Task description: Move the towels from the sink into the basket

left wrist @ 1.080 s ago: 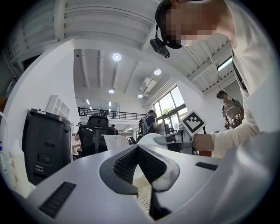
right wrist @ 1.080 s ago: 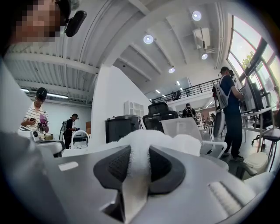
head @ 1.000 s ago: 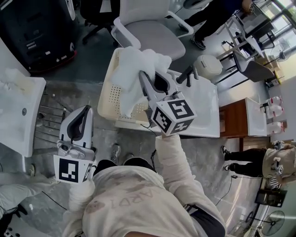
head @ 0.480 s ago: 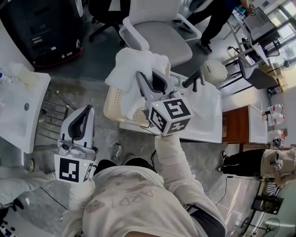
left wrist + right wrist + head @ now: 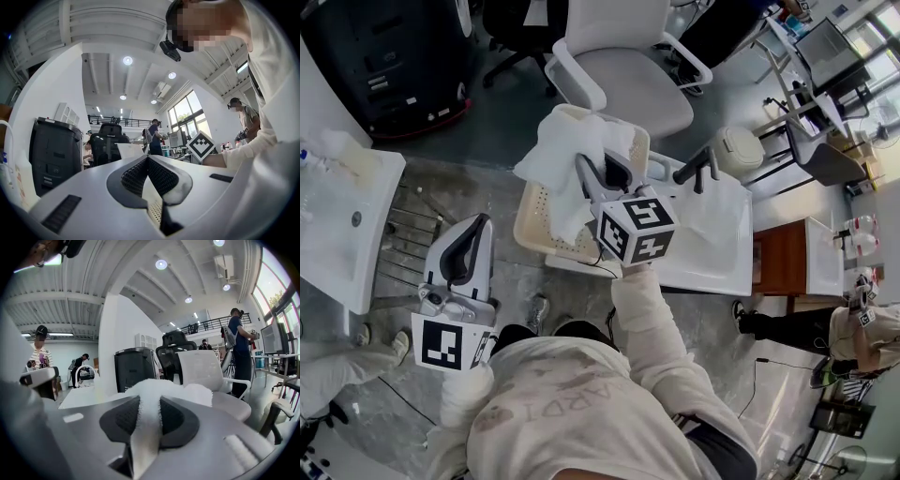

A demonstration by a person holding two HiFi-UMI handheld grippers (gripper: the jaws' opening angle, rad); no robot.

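Towel (image 5: 565, 150) is hanging pinched in the right gripper (image 5: 580, 159), now drifting over the basket (image 5: 534, 223) at upper centre, nearing release, while the closed left gripper (image 5: 474, 225) is idling.

Round ceiling lamps (image 5: 127, 60) are glowing under a white ribbed ceiling (image 5: 70, 301) while daylight is streaming through tall windows (image 5: 185, 123). A white-and-grey office chair (image 5: 619, 70) is standing on the grey concrete floor (image 5: 487, 155) near a black cabinet (image 5: 384, 56). A brown wooden cabinet (image 5: 773, 262) is sitting further right, and a railed balcony (image 5: 112, 121) is running along the far wall.
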